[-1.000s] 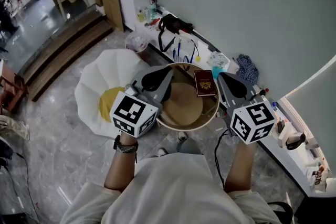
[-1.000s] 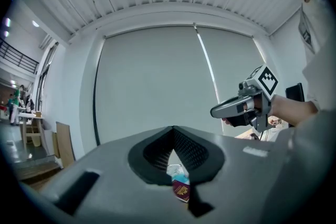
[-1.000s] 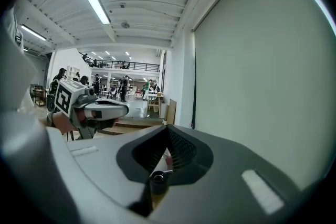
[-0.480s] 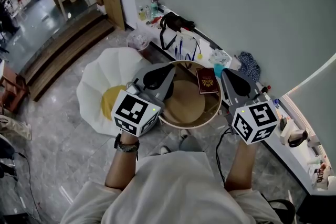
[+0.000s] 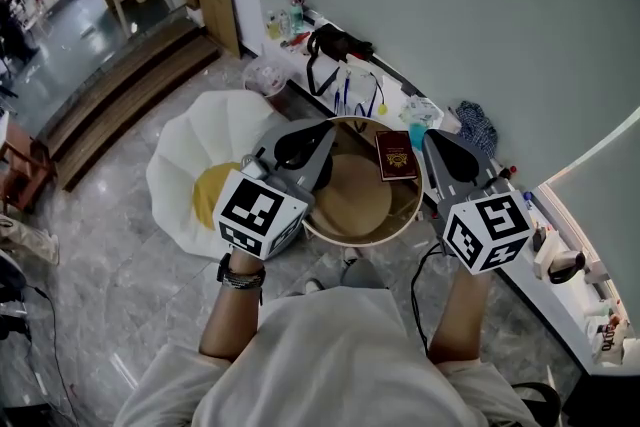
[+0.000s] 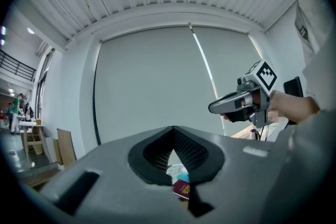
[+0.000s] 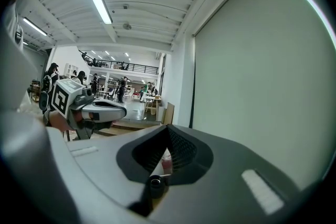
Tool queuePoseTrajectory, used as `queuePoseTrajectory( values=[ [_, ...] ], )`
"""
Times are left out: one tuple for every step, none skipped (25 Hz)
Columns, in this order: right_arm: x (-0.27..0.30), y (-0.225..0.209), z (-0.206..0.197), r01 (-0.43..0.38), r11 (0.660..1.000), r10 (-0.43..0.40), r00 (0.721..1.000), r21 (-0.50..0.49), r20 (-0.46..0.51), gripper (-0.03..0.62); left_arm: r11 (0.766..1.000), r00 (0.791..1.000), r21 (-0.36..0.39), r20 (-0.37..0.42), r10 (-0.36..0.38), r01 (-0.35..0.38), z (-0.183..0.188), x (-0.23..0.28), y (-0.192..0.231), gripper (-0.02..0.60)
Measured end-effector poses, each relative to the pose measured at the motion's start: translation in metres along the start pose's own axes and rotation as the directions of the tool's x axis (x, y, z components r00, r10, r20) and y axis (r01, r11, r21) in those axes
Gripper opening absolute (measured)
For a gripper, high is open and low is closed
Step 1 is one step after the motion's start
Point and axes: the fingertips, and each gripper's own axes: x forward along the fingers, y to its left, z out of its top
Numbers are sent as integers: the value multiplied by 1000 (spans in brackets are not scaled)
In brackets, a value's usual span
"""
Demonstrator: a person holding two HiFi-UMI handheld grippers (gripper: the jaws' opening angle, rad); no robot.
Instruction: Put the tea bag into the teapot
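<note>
Both hand-held grippers held level over a round desk, jaws together.

The left hand-held gripper (image 5: 322, 131) hung over the left edge of the desk (image 5: 358, 237), and the right hand-held gripper (image 5: 430, 139) hung over its right edge, well apart from the other. Each gripper's own view showed its two jaws meeting at the tips with nothing clamped between them. A red booklet (image 5: 396, 156) lay flat near the desk's far right edge, between the two grippers. Where the tea bag and the teapot were could not be told from any view.
</note>
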Motion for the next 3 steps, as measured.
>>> queuePoseTrajectory(
  values=[
    [1,1,0,-1,1000,1,1000,-1,0,5,1000,1000,-1,2,0,0,0,0,1,6],
    [2,1,0,-3,1000,3,1000,-2,1,5,1000,1000,-2,4,-1,1,0,0,1,6],
    [2,2,0,-4,1000,4,1000,-3,1,5,1000,1000,-3,7,-2,2,0,0,2,6]
  ],
)
